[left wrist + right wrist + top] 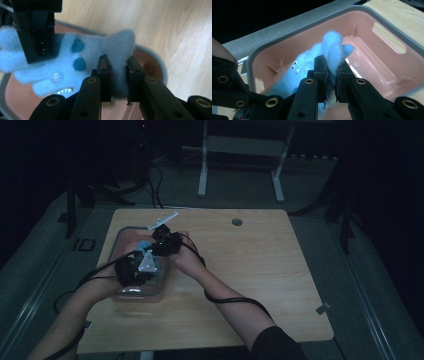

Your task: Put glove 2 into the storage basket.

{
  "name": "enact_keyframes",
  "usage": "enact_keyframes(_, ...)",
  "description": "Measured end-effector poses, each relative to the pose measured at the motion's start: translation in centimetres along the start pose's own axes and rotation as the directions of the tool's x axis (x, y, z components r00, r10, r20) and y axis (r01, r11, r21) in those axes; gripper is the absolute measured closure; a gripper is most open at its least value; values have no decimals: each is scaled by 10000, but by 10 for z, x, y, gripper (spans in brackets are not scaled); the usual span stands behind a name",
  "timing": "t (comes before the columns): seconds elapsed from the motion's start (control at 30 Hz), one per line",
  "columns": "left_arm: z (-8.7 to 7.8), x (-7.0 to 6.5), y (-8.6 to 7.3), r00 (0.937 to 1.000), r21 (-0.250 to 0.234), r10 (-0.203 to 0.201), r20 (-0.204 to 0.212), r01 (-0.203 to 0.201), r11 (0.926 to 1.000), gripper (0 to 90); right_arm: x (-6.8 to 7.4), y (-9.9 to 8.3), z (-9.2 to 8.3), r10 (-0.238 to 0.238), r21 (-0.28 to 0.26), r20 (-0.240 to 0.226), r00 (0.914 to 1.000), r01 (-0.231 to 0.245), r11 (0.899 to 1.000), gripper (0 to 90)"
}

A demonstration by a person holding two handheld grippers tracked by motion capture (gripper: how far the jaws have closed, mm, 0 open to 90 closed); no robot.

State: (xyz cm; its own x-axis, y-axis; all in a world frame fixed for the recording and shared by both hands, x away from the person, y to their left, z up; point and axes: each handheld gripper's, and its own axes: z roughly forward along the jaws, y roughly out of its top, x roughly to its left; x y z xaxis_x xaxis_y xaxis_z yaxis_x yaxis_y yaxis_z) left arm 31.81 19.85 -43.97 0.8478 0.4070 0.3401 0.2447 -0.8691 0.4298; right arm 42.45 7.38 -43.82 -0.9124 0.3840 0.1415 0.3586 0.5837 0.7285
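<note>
Toy: blue plush monster (75, 62) hanging over pink bin (384, 57).
Left gripper (117, 72): jaws clamping one fuzzy limb between pads.
Right gripper (331, 72): jaws pinching another limb.

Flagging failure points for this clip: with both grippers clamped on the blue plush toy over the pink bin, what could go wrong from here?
1. The left gripper and right gripper each pinch only a fold of the blue plush toy; pulling apart could slip one grip or strain the fabric.
2. The toy hangs over the pink bin; a low move might snag its grey rim.
</note>
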Motion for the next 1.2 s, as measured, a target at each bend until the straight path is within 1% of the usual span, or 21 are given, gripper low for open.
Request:
enact_keyframes(0.03,0,1,-2,10000,34,4,-45,-4,10000,775,0,1,4,-15,11,-52,10000,15,10000,820)
enact_keyframes(0.1,2,2,-9,9999,68,-142,-14,142,9999,775,1,2,10,22,28,-74,10000,-22,10000,820)
enact_keyframes(0.17,6,1,-14,10000,86,-49,-16,49,10000,774,1,3,19,83,125,-83,9999,-82,9999,820)
enact_keyframes(0.2,8,0,-15,9999,152,68,-125,-66,9999,774,0,2,23,103,220,-105,9999,-101,9997,820)
enact_keyframes(0.27,12,-1,-17,10000,204,31,-77,-30,9998,774,-1,0,30,77,396,19,10000,-78,9992,819)
enact_keyframes(0.33,13,-1,-19,10000,185,-4,-61,5,9998,774,-1,-1,32,98,457,1,10000,-98,9989,819)
enact_keyframes(0.37,16,1,-20,9998,116,-192,22,192,9997,774,-2,-2,35,106,541,32,9999,-108,9985,819)
enact_keyframes(0.4,18,2,-21,9996,87,-272,33,271,9996,773,-5,-4,39,138,661,100,9999,-144,9977,819)
enact_keyframes(0.5,24,7,-24,9984,60,-531,189,530,9986,772,-10,-5,44,337,767,116,9994,-345,9965,818)
enact_keyframes(0.57,29,10,-26,9966,72,-717,398,715,9974,771,-12,-5,48,212,879,198,9996,-229,9959,817)
enact_keyframes(0.6,31,10,-27,9967,74,-726,364,723,9974,771,-13,-5,51,107,992,255,9996,-132,9950,817)
enact_keyframes(0.63,33,11,-28,9960,39,-814,380,813,9967,770,-13,-5,53,25,1083,343,9994,-62,9941,816)
enact_keyframes(0.67,34,12,-29,9948,-2,-901,484,902,9959,770,-14,-5,55,-63,1118,415,9991,16,9937,816)
enact_keyframes(0.83,44,15,-33,9918,36,-1114,619,1114,9938,768,-17,-6,64,-61,1335,455,9989,0,9910,811)
enact_keyframes(0.87,45,15,-34,9927,32,-1050,589,1050,9945,767,-17,-7,66,-110,1445,514,9986,35,9895,810)
enact_keyframes(0.93,46,14,-36,9920,25,-1087,635,1088,9941,765,-16,-8,69,-248,1607,643,9976,141,9869,804)
enact_keyframes(0.97,47,14,-36,9919,0,-1105,627,1107,9939,762,-16,-9,70,-281,1613,646,9975,173,9868,797)
enact_keyframes(1.03,48,15,-37,9897,-18,-1237,722,1241,9923,762,-17,-8,70,-169,1579,641,9978,66,9874,761)
enact_keyframes(1.1,49,16,-37,9878,-11,-1364,753,1369,9906,747,-18,-7,69,-143,1579,691,9975,32,9874,733)
enact_keyframes(1.13,50,15,-37,9883,-22,-1350,707,1355,9908,733,-18,-7,68,-169,1590,755,9970,47,9873,709)
enact_keyframes(1.2,51,15,-37,9879,-62,-1351,759,1360,9907,677,-19,-6,66,-169,1585,779,9968,44,9873,686)
